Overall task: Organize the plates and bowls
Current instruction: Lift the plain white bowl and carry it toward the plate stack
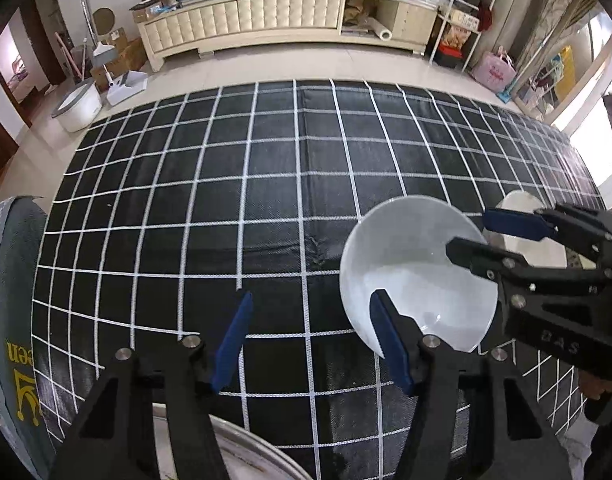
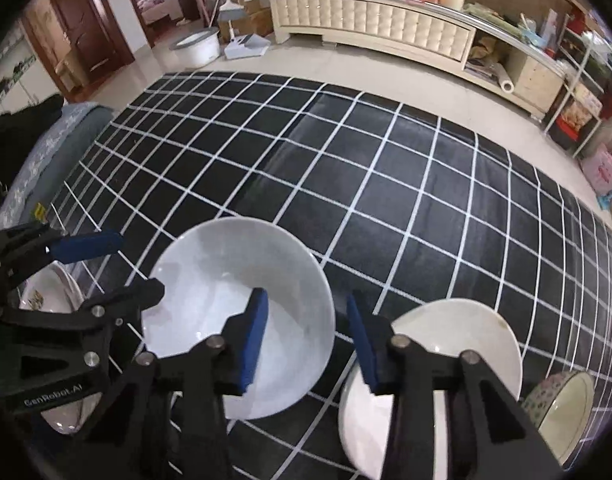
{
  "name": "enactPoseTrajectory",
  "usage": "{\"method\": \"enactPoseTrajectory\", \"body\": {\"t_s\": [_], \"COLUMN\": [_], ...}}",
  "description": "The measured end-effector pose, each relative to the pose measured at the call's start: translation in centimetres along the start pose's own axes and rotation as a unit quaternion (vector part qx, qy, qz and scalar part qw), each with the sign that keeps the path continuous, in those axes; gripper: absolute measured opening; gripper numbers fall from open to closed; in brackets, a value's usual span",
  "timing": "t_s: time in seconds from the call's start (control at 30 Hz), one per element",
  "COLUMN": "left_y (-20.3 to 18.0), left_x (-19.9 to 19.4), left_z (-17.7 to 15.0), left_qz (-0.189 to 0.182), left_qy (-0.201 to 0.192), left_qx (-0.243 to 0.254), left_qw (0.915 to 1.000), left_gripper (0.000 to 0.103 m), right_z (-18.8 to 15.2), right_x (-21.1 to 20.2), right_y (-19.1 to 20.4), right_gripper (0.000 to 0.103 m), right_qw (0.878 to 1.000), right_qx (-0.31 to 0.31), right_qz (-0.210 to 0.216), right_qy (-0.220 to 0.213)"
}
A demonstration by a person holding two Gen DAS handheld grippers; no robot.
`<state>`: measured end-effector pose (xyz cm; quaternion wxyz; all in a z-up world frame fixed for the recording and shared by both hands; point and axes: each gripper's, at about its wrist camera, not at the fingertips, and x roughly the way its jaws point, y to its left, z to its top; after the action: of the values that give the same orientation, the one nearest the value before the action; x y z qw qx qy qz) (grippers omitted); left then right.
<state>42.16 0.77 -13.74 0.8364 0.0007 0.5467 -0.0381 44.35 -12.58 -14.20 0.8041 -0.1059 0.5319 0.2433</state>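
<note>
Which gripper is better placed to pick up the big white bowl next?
Right. The right gripper has one of its fingers inside the white bowl, straddling its rim; the left gripper sits open beside it.

Both grippers are black plastic frames with triangular cut-outs, silver round screw heads and blue pads on the fingers. The left gripper bears white "GenRobot.AI" lettering; the right gripper shows embossed letters.

Both grippers point steeply down, side by side. The left gripper has its blue pads spread wide with nothing between them. The right gripper holds its jaws narrower, still parted and clamping nothing.
</note>
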Motion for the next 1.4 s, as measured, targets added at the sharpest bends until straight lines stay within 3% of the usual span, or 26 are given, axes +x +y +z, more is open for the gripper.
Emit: {"method": "enactPoseTrajectory", "body": {"t_s": [0.13, 0.2, 0.37, 0.5, 0.6, 1.03, 1.4], "left_y": [0.1, 0.1, -0.5, -1.1, -1.8, -1.8, -2.9], "left_x": [1.0, 1.4, 1.9, 2.0, 2.1, 1.2, -6.2], "left_z": [-0.1, -0.2, -0.3, -0.3, -0.5, -0.7, -3.6], "left_qz": [-0.001, -0.013, -0.011, -0.023, -0.014, -0.002, 0.005], "left_qy": [0.011, 0.016, 0.018, 0.015, 0.011, 0.02, -0.008], "left_qx": [-0.006, -0.008, 0.001, 0.007, 0.017, 0.013, 0.016], "left_qw": [0.9999, 0.9998, 0.9998, 0.9996, 0.9997, 0.9997, 0.9998], "left_gripper": [0.046, 0.036, 0.033, 0.018, 0.013, 0.01, 0.009], "right_z": [0.0, 0.0, -0.1, -0.2, -0.3, -1.0, -3.4], "right_x": [0.9, 1.3, 1.6, 1.6, 1.7, -1.0, -7.6], "right_y": [0.0, -0.1, 0.3, 0.4, 0.5, 1.1, 3.5], "right_gripper": [0.037, 0.034, 0.024, 0.017, 0.017, 0.014, 0.014], "right_qw": [1.0, 1.0, 1.0, 0.999, 0.999, 0.999, 0.998], "right_qx": [0.001, 0.006, -0.007, -0.02, -0.024, 0.032, 0.06], "right_qz": [0.003, 0.01, -0.019, -0.035, -0.039, -0.018, -0.006], "right_qy": [0.016, 0.025, 0.022, 0.016, 0.014, 0.0, -0.029]}}
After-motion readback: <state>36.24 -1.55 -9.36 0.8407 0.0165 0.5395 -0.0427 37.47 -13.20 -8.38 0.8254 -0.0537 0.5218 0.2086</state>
